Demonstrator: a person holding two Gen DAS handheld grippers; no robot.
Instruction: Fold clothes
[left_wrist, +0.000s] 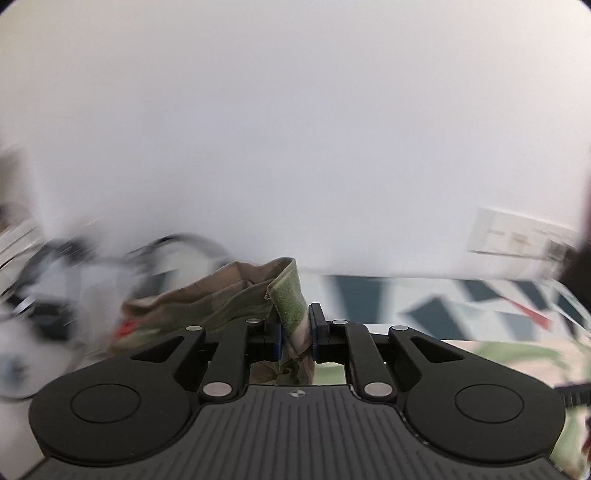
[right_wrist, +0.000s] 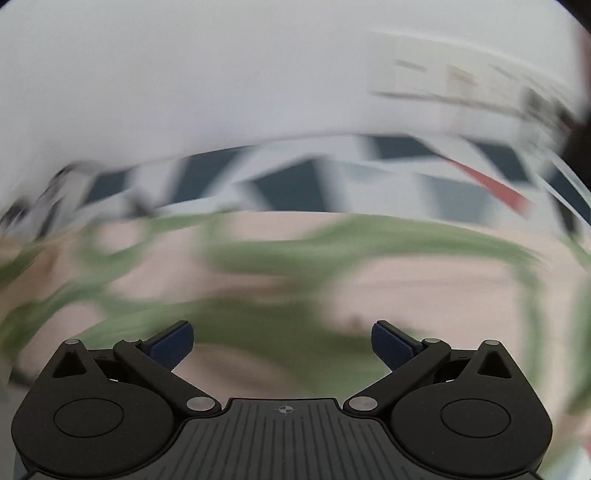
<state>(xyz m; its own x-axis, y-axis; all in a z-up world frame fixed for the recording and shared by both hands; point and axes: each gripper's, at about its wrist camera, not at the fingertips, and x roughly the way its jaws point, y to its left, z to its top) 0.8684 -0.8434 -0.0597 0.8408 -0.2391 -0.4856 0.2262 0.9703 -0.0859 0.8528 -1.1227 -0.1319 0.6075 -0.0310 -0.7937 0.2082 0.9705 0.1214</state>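
Clamped in my left gripper (left_wrist: 295, 338), a camouflage garment (left_wrist: 229, 291) hung bunched and unfolded while my right gripper (right_wrist: 282, 345) gaped empty over blurred cloth (right_wrist: 280, 266), folding seemingly unfinished.

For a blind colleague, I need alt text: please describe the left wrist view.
The left gripper is shut on a bunched camouflage garment in green and tan, its folded edge standing up between the fingers. Behind it are a plain white wall and a blurred geometric-patterned cloth.

left wrist: looked level along fingers toward white wall (left_wrist: 295, 129) | right wrist: tilted down, close over camouflage cloth (right_wrist: 280, 295) | shared: patterned bedcover (left_wrist: 461, 295)
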